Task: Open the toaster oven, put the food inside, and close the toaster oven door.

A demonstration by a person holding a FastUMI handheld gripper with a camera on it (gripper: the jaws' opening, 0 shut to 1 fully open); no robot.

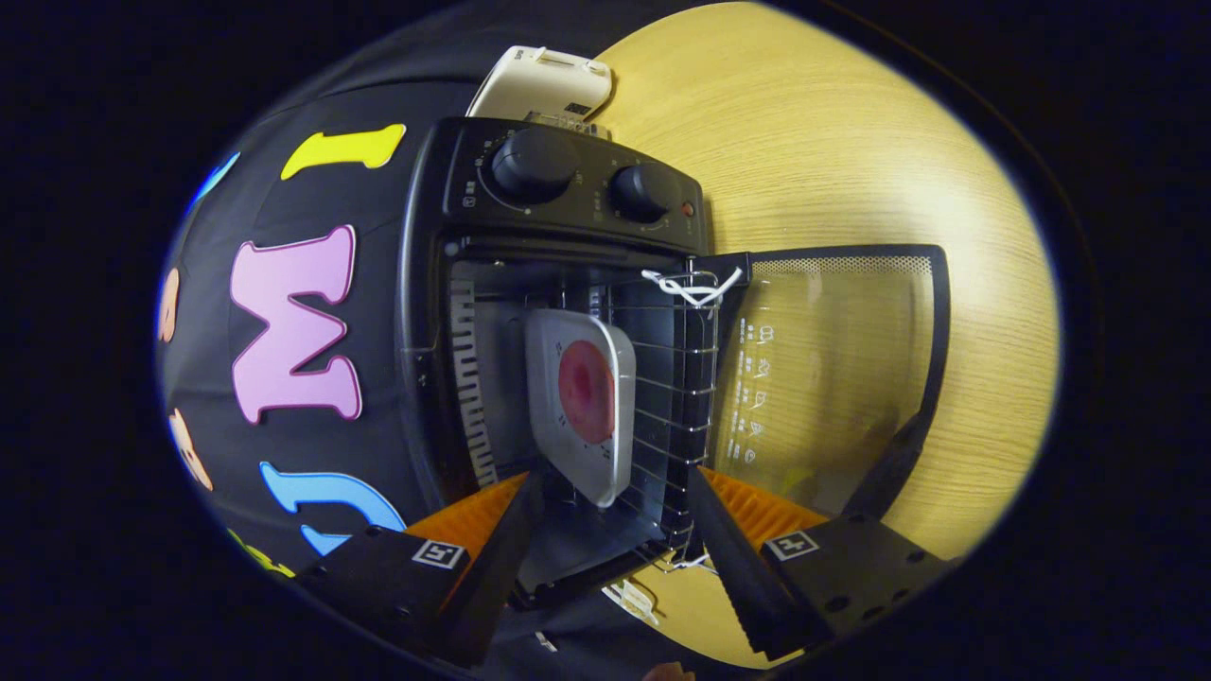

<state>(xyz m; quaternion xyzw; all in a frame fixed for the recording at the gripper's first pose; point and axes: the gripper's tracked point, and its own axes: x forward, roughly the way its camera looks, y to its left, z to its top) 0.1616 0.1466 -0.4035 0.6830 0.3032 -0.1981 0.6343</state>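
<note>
The toaster oven stands on the wooden tabletop, its glass door swung open; the plate of food rests inside on the wire rack (view rotated sideways); the hand-held gripper is spread, pinching nothing.

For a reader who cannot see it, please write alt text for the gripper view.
A black toaster oven stands open, its glass door swung fully out over a wooden table. Inside, a grey tray holding a round piece of red food rests on the wire rack. The gripper, jaws open and empty, points at the tray.
</note>
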